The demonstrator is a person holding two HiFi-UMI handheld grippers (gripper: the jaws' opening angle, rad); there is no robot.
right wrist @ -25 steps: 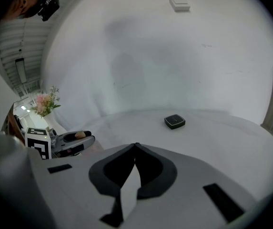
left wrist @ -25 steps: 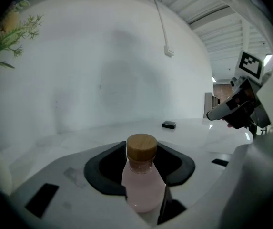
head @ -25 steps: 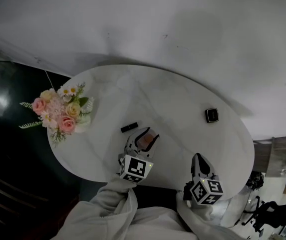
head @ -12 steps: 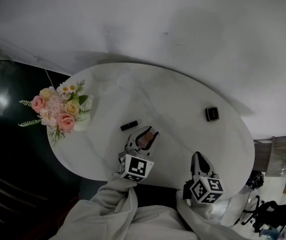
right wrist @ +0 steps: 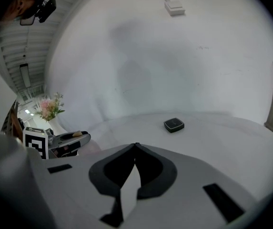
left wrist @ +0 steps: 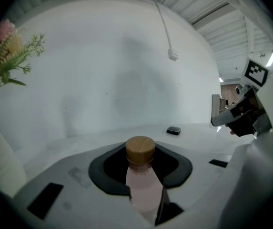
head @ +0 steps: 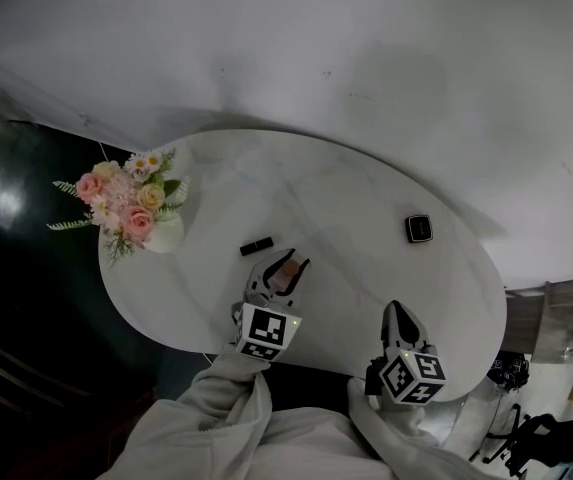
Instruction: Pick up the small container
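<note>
The small container (left wrist: 142,182) is a pale pink bottle with a round wooden cap (left wrist: 140,149). It stands upright between the jaws of my left gripper (left wrist: 141,152), and both pads press on its sides. In the head view the container (head: 281,277) and left gripper (head: 284,265) are near the front middle of the white table (head: 356,193). My right gripper (head: 397,314) hovers at the table's front right edge. Its jaws meet at the tips (right wrist: 136,145) with nothing between them.
A small black square box (head: 419,228) lies at the right of the table, ahead of the right gripper. A short black stick-like object (head: 257,245) lies just beyond the left gripper. A vase of pink and yellow flowers (head: 131,203) stands at the left edge.
The left gripper's jaws have narrowed onto the pink container. The right gripper has stayed in place. The head view has shifted slightly.
</note>
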